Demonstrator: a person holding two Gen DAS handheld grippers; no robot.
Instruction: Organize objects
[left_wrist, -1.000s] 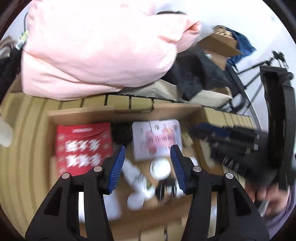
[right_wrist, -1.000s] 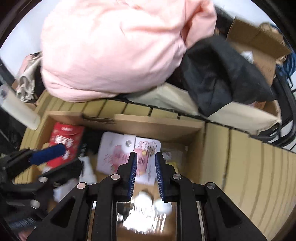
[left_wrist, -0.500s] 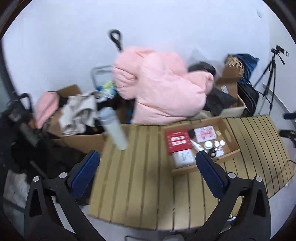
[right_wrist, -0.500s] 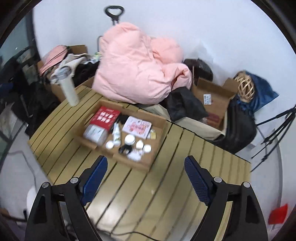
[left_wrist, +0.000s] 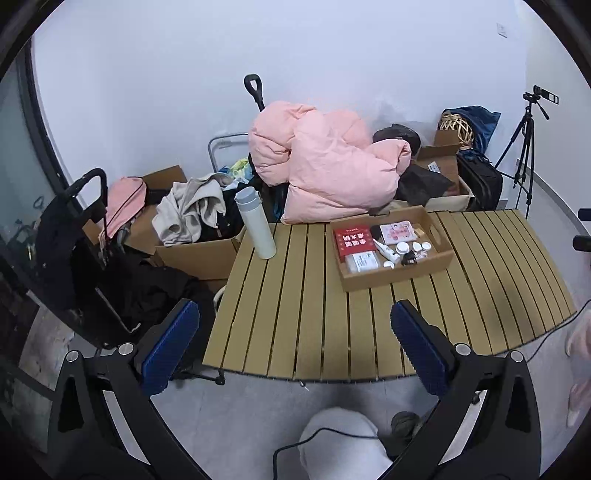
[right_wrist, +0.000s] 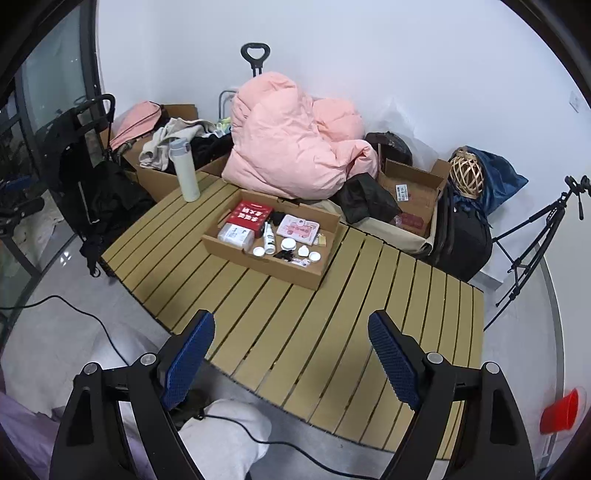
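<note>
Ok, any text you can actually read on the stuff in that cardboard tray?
Red box: large white characters, too blurred to read.
Pink card: print too small.
White packet: label too small.
White tube: marking unreadable.
Nothing legible to quote.

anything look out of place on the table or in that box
Mostly tidy: the small items sit inside the cardboard box. The white bottle stands alone on the table, outside the box, and the pink duvet spills onto the table's far edge.
</note>
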